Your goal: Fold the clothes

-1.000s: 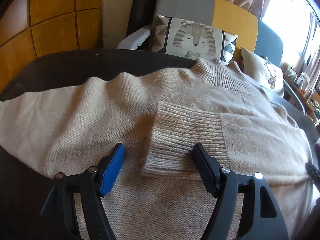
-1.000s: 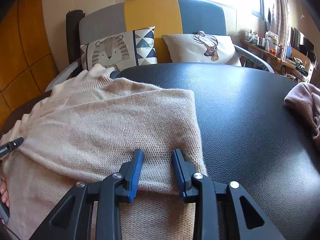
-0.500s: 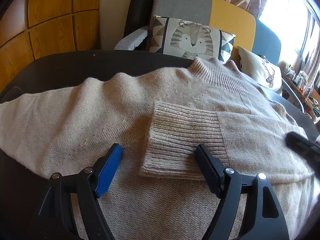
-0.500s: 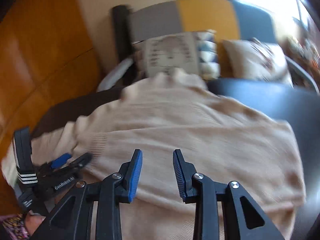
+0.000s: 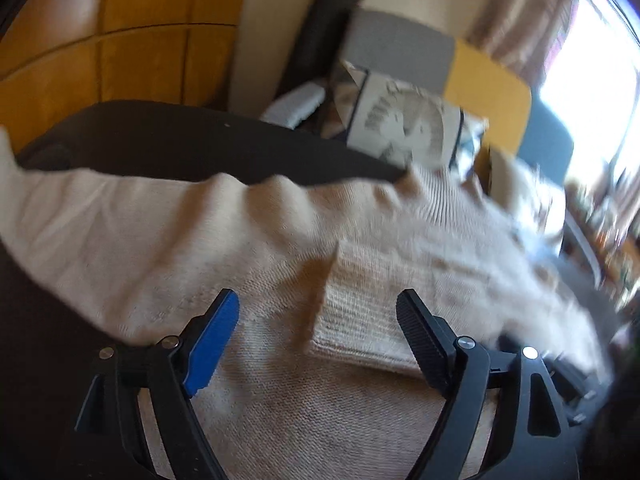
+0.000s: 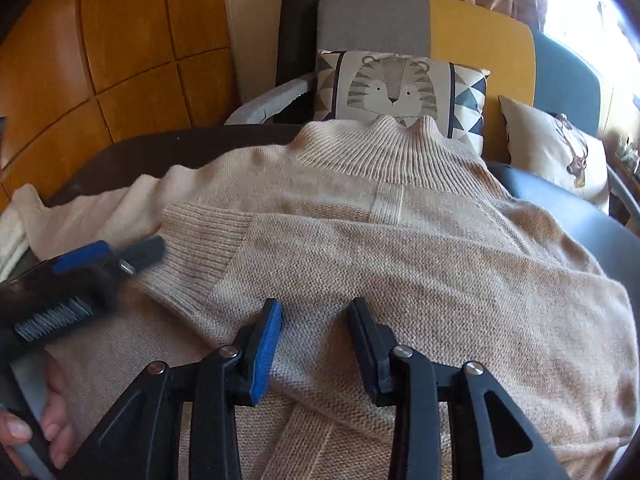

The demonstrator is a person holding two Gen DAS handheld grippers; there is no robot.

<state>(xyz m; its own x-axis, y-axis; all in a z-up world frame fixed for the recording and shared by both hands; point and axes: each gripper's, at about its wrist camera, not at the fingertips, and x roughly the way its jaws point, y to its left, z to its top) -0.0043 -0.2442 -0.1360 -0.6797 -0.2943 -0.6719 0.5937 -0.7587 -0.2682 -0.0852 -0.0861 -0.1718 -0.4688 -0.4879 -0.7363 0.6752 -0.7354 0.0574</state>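
A beige knit sweater lies flat on a dark table, collar toward the sofa. Its right sleeve is folded across the chest, with the ribbed cuff at the left. The left sleeve stretches out to the left. My left gripper is open and empty, hovering low over the sweater with the cuff between its fingers; it also shows in the right wrist view. My right gripper is open and empty above the folded sleeve's lower edge.
A sofa with a tiger cushion and a deer cushion stands behind the table. An orange panelled wall is at the left. Bare dark tabletop lies to the right of the sweater.
My right gripper has swung left from the sweater's right edge to over the folded sleeve. My left gripper has shifted left and tilted, blurring its view. Both stayed open.
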